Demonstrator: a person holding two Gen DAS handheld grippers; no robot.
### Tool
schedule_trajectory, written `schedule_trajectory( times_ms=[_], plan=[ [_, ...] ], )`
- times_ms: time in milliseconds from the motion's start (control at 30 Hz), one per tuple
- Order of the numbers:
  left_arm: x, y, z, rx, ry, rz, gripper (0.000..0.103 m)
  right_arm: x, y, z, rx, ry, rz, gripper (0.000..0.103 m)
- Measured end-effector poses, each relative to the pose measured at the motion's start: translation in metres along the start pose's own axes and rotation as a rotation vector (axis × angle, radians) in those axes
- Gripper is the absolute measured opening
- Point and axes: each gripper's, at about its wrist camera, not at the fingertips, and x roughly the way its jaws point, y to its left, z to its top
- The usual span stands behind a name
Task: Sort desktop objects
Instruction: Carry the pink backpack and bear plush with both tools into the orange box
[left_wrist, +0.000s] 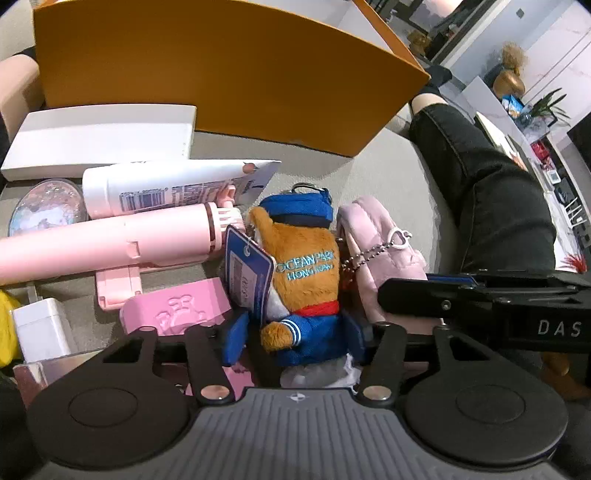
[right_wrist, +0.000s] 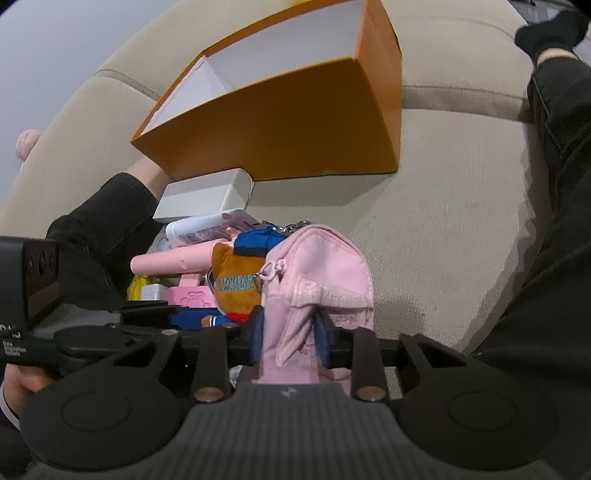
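Observation:
A brown plush toy (left_wrist: 303, 273) in a blue sailor suit, with a blue tag, lies between the blue fingers of my left gripper (left_wrist: 295, 336), which is shut on its lower body. The same plush toy (right_wrist: 236, 280) shows in the right wrist view, just left of a pink fabric pouch (right_wrist: 317, 273). My right gripper (right_wrist: 290, 338) is shut on the pouch's lower fabric, which bunches between the pads. In the left wrist view the pouch (left_wrist: 373, 236) lies right of the plush, touching it. An open orange box (right_wrist: 277, 122) with a white inside stands behind both.
Left of the plush lie a pink stick-shaped gadget (left_wrist: 103, 243), a white tube (left_wrist: 166, 188), a flat white box (left_wrist: 99, 140), a pink embossed block (left_wrist: 177, 302) and a white charger (left_wrist: 40, 328). All rest on a beige cushion (right_wrist: 443, 221). A person's black-clad leg (left_wrist: 498, 206) is at right.

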Motion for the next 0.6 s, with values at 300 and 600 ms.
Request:
schedule_trajectory(
  times_ms=[300, 600],
  plan=[
    [-0.01, -0.003, 0.002, 0.002, -0.04, -0.02, 0.043, -0.008, -0.002, 0.001, 0.001, -0.017, 0.001, 0.023],
    [-0.041, -0.009, 0.008, 0.015, -0.145, -0.014, 0.041, -0.029, 0.015, 0.011, -0.026, -0.076, 0.046, 0.023]
  ],
)
